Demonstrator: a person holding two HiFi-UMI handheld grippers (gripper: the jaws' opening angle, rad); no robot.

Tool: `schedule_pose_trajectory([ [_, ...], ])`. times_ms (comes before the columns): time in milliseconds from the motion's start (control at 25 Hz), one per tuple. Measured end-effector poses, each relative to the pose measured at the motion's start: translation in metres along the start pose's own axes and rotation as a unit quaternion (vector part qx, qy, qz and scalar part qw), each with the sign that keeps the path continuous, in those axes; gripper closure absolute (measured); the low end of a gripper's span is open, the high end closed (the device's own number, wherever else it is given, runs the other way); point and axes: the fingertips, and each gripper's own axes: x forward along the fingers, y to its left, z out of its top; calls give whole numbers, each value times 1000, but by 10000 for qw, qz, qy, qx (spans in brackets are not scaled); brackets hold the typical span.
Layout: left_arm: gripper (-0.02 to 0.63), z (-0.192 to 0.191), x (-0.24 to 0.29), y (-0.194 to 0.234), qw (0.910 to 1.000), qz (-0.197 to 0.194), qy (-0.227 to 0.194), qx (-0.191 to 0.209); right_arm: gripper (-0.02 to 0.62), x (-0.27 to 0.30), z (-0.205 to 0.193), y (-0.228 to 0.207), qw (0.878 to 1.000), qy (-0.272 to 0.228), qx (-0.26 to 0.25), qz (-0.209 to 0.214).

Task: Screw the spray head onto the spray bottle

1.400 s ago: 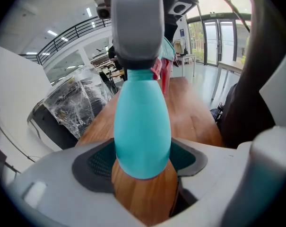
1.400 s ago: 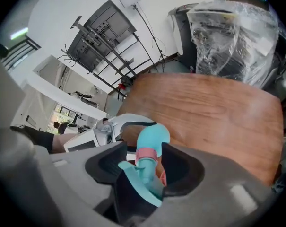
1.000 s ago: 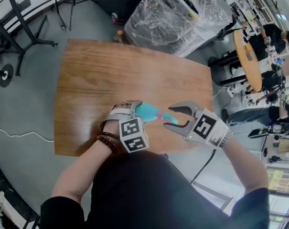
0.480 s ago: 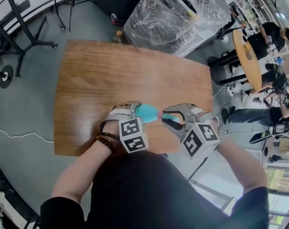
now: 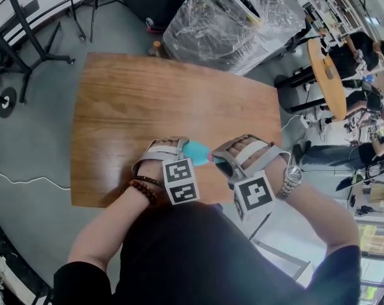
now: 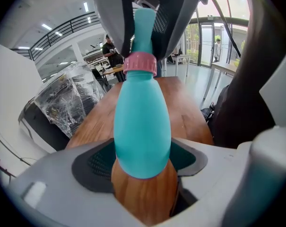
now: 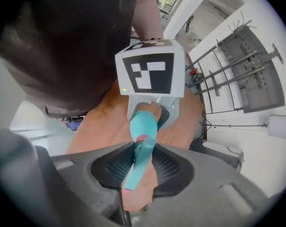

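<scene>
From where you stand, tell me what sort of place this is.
Likely a lab or workshop with office space: a plastic-wrapped machine, equipment stands on a grey floor, and people seated at tables.

Big wooden table (image 5: 147, 100) fills the middle. There's a plastic-wrapped bundle (image 5: 223, 21) up at 1 o'clock, a round table (image 5: 328, 75) with people (image 5: 360, 43) around it at 2, black stand legs (image 5: 26, 49) at 10, and a white cable (image 5: 26, 178) on the grey floor (image 5: 46, 145) at 9.

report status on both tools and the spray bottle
Left tool shut on spray bottle. Right tool jaws just closed on spray head. Head on neck at pink collar, above wooden table. Nothing in the way.
</scene>
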Motion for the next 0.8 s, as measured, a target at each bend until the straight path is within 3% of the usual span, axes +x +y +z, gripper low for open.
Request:
schedule_pose_trajectory([
  [160, 228, -2, 0, -3, 9999, -99, 116, 58, 488, 3, 7, -11, 9965, 181, -675, -454],
  [280, 230, -3, -1, -3, 9998, -45, 151, 104, 488, 5, 7, -2, 9976, 233, -634, -133],
  [320, 230, -4, -2, -2, 9998, -5, 174, 125, 488, 5, 5, 1, 9991, 218, -342, 100],
  [400, 232, -7, -2, -1, 9994, 87, 270, 212, 488, 8, 3, 3, 9942, 63, 853, 647],
  [440, 232, -7, -2, -1, 9991, 127, 319, 267, 488, 10, 3, 2, 9823, -66, 1622, 939],
  [480, 232, -8, -1, -1, 9987, 158, 356, 320, 488, 11, 3, 1, 9625, -204, 2404, 1240],
  [520, 232, -8, -1, -2, 9984, 185, 382, 367, 488, 12, 3, 1, 9346, -338, 3191, 1535],
  [560, 233, -9, -1, -3, 9982, 207, 396, 399, 488, 13, 1, 0, 8970, -461, 4002, 1818],
  [600, 233, -10, 0, -3, 9981, 227, 400, 406, 488, 15, -2, -2, 8467, -590, 4850, 2107],
  [640, 233, -11, 0, -2, 9982, 247, 390, 383, 488, 17, -6, -3, 7794, -758, 5728, 2423],
  [720, 233, -13, -1, 1, 9987, 295, 330, 266, 485, 20, -11, -7, 6117, -1234, 7212, 3008],
  [760, 233, -14, -2, 3, 9988, 318, 297, 219, 485, 20, -13, -9, 5446, -1458, 7628, 3167],
  [800, 233, -14, -2, 3, 9989, 330, 270, 203, 483, 20, -14, -10, 5057, -1615, 7841, 3216],
])
